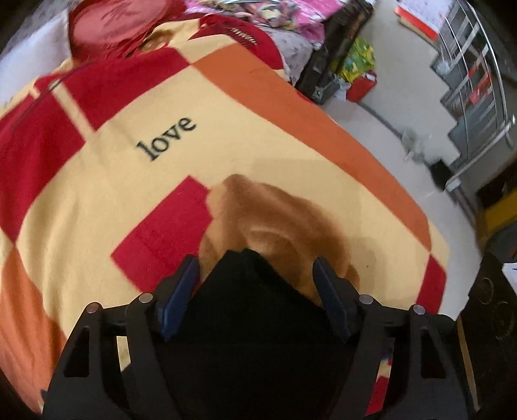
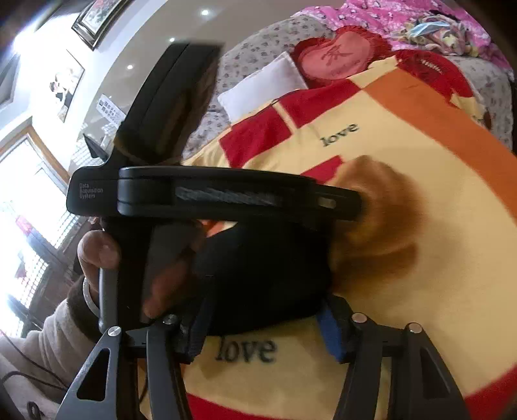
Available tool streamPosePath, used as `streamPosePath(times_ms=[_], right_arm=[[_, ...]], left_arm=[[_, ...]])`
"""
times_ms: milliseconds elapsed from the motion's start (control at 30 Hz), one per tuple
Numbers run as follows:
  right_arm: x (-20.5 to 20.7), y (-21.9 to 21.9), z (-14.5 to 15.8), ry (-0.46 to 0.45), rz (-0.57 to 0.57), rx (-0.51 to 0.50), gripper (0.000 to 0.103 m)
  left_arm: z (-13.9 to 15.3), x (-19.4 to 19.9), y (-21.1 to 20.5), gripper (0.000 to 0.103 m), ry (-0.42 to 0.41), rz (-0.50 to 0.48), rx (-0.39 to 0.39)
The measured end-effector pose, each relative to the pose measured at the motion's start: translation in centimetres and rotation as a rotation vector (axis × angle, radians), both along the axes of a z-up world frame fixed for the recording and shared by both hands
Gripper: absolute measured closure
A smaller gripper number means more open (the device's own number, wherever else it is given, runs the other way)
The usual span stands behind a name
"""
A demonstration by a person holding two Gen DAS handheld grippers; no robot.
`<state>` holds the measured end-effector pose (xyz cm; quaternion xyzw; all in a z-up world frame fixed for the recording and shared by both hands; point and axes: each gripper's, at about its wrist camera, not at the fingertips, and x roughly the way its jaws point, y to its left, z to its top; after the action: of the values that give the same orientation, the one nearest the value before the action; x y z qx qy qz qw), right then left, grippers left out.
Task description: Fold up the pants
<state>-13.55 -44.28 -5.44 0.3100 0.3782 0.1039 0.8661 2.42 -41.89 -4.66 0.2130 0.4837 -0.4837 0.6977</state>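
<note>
Black and tan-brown fabric, the pants (image 1: 258, 232), lies bunched on a blanket (image 1: 129, 194) patterned in cream, red and orange blocks with the word "love" printed on it. In the left wrist view the black part fills the space between the 2 blue-padded fingers of the left gripper (image 1: 255, 287), whose jaws stand wide apart on either side of the cloth without pressing it; the tan part spreads just beyond the fingertips. In the right wrist view the black bundle (image 2: 258, 274) sits between the spread fingers of the right gripper (image 2: 261, 332), also apart and not clamped, with tan folds blurred to its right. The left gripper's black body crosses this view above the bundle, held by a hand (image 2: 97, 252). Farther off, a red heart-shaped cushion (image 2: 336, 61) and a white pillow (image 2: 261, 87) lie at the blanket's far end, beside pink floral bedding (image 2: 387, 19).
</note>
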Motion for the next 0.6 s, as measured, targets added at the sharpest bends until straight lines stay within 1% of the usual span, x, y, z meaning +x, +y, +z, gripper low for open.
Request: streamPosePath(times_ms=[33,67,100,133,167,200,233,300,400,500,600], right_arm=[[0.4,0.1,-0.3,0.01,-0.004,0.015,0.068],[0.8,0.1,-0.6,0.015,-0.008,0.033,0.073],[1.0,0.0,-0.7,0.021,-0.014,0.042,0.079],[1.1,-0.2,-0.8,0.022,-0.02,0.062,0.082],[1.2,-0.3,-0.6,0.015,-0.024,0.076,0.083],[1.1,-0.3,-0.2,0.005,-0.027,0.076,0.085],[1.2,-0.2,0.4,-0.007,-0.023,0.061,0.086],[1.2,0.5,1.8,-0.036,-0.008,0.03,0.086],[1.7,1.6,3.9,-0.083,0.03,0.01,0.086],[2.5,3.6,6.2,-0.133,0.085,-0.015,0.086],[3.8,6.8,8.1,-0.175,0.172,-0.044,0.086]], left_arm=[[-0.1,-0.1,0.0,0.056,-0.019,-0.003,0.0],[-0.1,-0.2,0.1,0.067,-0.037,-0.001,0.003],[0.0,0.3,0.4,0.079,-0.03,0.019,0.003],[-0.1,0.7,0.7,0.084,0.005,0.034,-0.008],[0.0,1.5,1.3,0.087,0.059,0.053,-0.029],[0.1,2.1,2.0,0.089,0.102,0.068,-0.053],[0.4,2.4,2.5,0.09,0.124,0.076,-0.074],[1.5,2.7,3.8,0.09,0.137,0.093,-0.121],[4.4,2.5,6.1,0.09,0.089,0.114,-0.174],[7.0,2.7,9.0,0.09,0.058,0.145,-0.219],[8.6,2.8,11.5,0.09,0.035,0.189,-0.249]])
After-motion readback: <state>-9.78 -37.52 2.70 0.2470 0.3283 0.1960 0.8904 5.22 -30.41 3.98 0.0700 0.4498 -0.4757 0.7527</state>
